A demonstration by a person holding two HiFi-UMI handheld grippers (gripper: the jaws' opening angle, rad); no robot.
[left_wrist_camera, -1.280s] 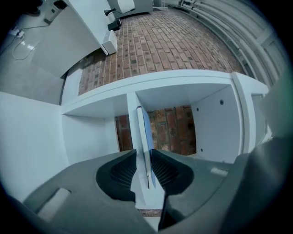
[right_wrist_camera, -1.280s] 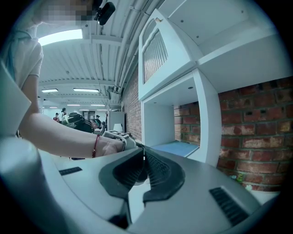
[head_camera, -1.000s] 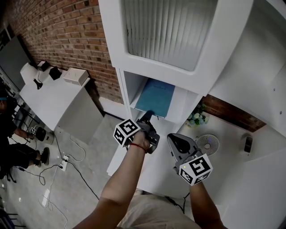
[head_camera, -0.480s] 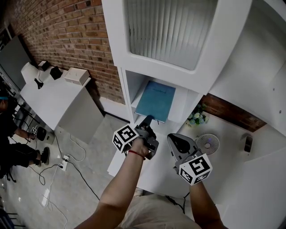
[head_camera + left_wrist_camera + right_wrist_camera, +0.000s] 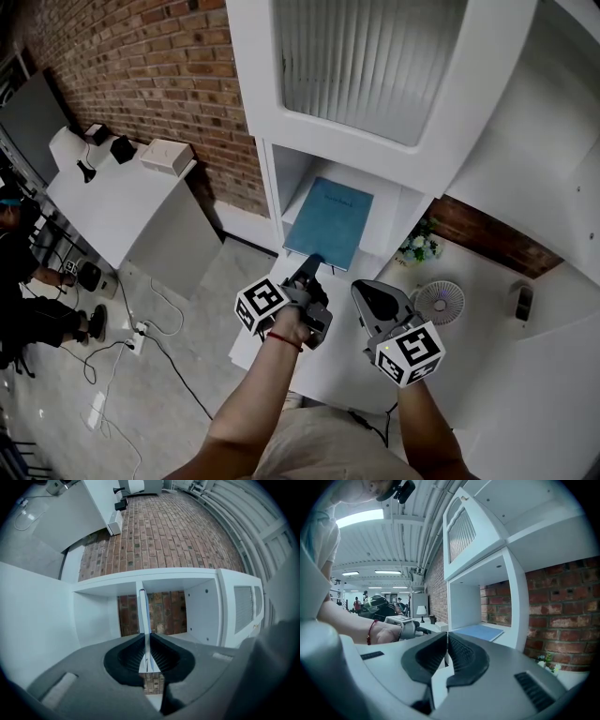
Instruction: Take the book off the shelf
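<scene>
A thin blue book (image 5: 330, 223) lies flat in the open compartment of the white shelf unit (image 5: 401, 217), its near end sticking out past the shelf's front edge. My left gripper (image 5: 311, 262) is shut on that near edge. In the left gripper view the book (image 5: 144, 616) shows edge-on, running away from the left gripper (image 5: 146, 662) into the compartment with the pads pressed on both faces. My right gripper (image 5: 364, 294) hangs lower right of the book, shut on nothing. In the right gripper view the book (image 5: 480, 632) lies beyond the right gripper (image 5: 446, 649).
A ribbed cabinet door (image 5: 370, 66) stands above the compartment. A small fan (image 5: 437, 302) and a flower pot (image 5: 418, 249) sit on the white surface at right. At left a white desk (image 5: 122, 202) holds a lamp and a box; cables trail on the floor (image 5: 141, 337). A brick wall is behind.
The left gripper has drawn back toward me with the book, which now sticks farther out of the compartment. The right gripper has stayed put.
</scene>
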